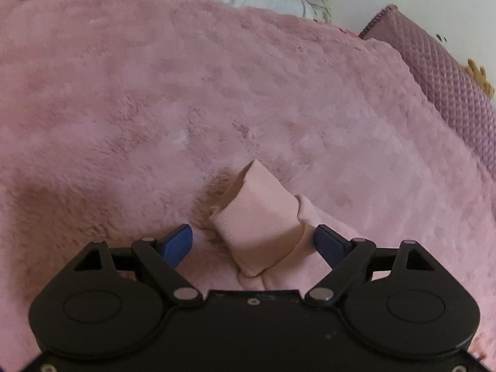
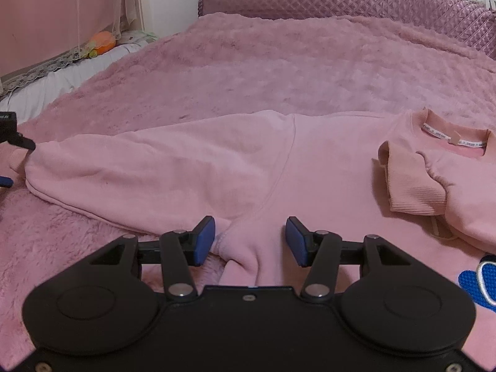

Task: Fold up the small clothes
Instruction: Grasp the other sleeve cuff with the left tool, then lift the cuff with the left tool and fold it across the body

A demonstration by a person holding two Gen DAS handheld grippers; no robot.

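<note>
A small pink sweatshirt (image 2: 310, 161) lies flat on a fluffy pink blanket (image 2: 294, 71). Its collar (image 2: 452, 133) is at the right. One sleeve is folded over the chest, its ribbed cuff (image 2: 409, 183) near the collar. The other sleeve (image 2: 139, 167) stretches out to the left. My right gripper (image 2: 250, 240) is open, its jaws either side of the bunched underarm fabric. My left gripper (image 1: 252, 243) is open around the ribbed cuff (image 1: 260, 220) of the stretched sleeve. The left gripper also shows at the left edge of the right wrist view (image 2: 9, 155).
A quilted purple headboard (image 2: 356, 0) runs along the far side of the bed. A white sheet (image 2: 62, 80) with an orange soft toy (image 2: 104, 42) lies at the left, beside a lace curtain. A blue patch (image 2: 480, 282) shows on the sweatshirt front.
</note>
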